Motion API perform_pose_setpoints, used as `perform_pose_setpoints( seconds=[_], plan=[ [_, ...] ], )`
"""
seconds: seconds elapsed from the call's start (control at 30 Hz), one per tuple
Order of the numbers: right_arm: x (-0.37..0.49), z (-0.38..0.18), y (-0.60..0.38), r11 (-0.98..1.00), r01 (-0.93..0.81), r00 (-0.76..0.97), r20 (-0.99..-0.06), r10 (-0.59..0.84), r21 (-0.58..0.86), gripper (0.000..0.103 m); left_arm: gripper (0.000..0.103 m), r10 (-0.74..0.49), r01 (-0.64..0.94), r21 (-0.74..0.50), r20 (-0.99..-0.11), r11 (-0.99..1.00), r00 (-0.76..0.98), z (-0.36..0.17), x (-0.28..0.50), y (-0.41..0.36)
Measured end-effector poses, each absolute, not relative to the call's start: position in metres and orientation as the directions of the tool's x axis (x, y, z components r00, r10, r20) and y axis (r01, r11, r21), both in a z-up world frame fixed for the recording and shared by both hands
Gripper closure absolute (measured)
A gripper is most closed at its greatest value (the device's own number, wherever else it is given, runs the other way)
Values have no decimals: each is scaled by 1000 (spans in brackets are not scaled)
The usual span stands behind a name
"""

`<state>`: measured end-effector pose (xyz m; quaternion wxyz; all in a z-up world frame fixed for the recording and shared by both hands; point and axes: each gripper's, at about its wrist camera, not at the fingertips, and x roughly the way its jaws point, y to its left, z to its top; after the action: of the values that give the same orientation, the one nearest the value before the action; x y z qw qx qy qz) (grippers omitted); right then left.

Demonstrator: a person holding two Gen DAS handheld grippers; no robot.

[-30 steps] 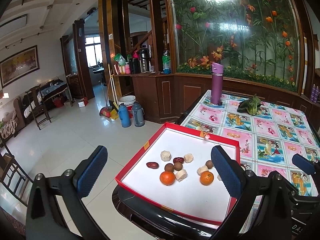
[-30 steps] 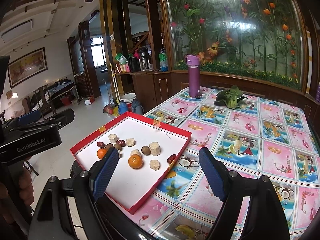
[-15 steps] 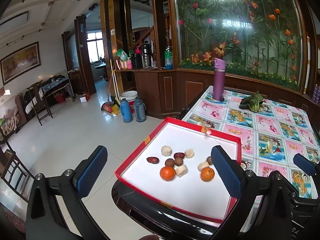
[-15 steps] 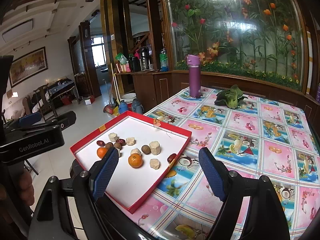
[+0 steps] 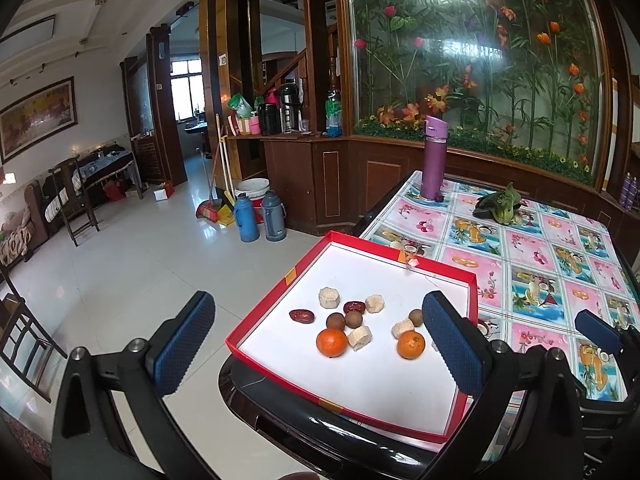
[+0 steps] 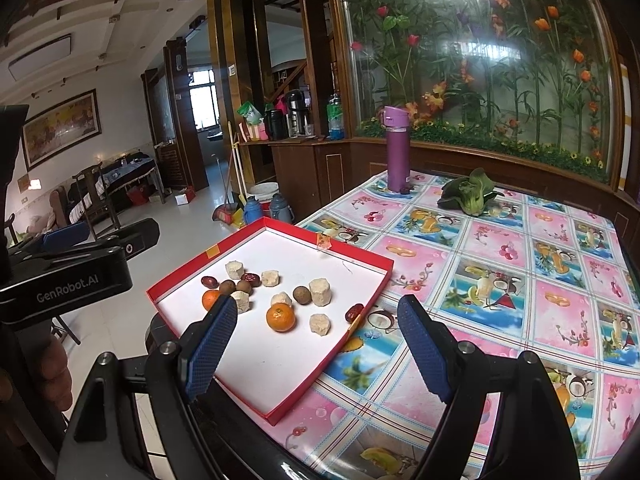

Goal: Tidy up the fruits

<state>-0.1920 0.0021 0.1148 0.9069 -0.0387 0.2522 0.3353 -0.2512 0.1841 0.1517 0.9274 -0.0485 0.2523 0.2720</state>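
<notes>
A red-rimmed white tray (image 5: 404,255) (image 6: 276,414) sits at the table's near left corner. Scattered in it are two oranges (image 5: 331,342) (image 6: 281,317), several pale banana pieces (image 5: 329,297) (image 6: 320,292), brown longans (image 5: 335,321) (image 6: 301,294) and red dates (image 5: 301,315) (image 6: 354,312). My left gripper (image 5: 320,354) hangs open before the tray's near left edge, nothing between its fingers. My right gripper (image 6: 316,346) is open too, above the tray's near right side, holding nothing. The left gripper's body (image 6: 76,276) shows at the right wrist view's left.
A purple bottle (image 5: 435,158) (image 6: 395,149) and a leafy green vegetable (image 5: 498,207) (image 6: 468,193) stand at the table's (image 6: 500,280) far end on a fruit-print cloth. Beyond the table's left edge lie tiled floor, thermos flasks (image 5: 246,218) and a broom.
Both views have shifted only slightly; the left gripper has drifted a little. Both grippers stay open and the fruits have not moved.
</notes>
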Motion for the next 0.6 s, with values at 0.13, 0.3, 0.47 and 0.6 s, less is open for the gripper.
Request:
perform_pose_setpoints(
  seconds=[0.13, 0.3, 0.47, 0.6],
  plan=[
    [-194, 114, 4, 774, -628, 654, -481, 584, 86, 21, 0, 471, -525, 39, -499, 850, 727, 151, -253, 187],
    [-194, 114, 4, 776, -624, 655, -480, 584, 92, 21, 0, 473, -532, 25, -494, 847, 730, 151, -258, 191],
    [-196, 114, 5, 773, -628, 652, -482, 585, 89, 21, 0, 467, -533, 6, -488, 846, 737, 150, -262, 193],
    [-199, 115, 7, 772, -631, 653, -480, 586, 84, 21, 0, 468, -534, 10, -495, 846, 732, 148, -263, 193]
  ],
)
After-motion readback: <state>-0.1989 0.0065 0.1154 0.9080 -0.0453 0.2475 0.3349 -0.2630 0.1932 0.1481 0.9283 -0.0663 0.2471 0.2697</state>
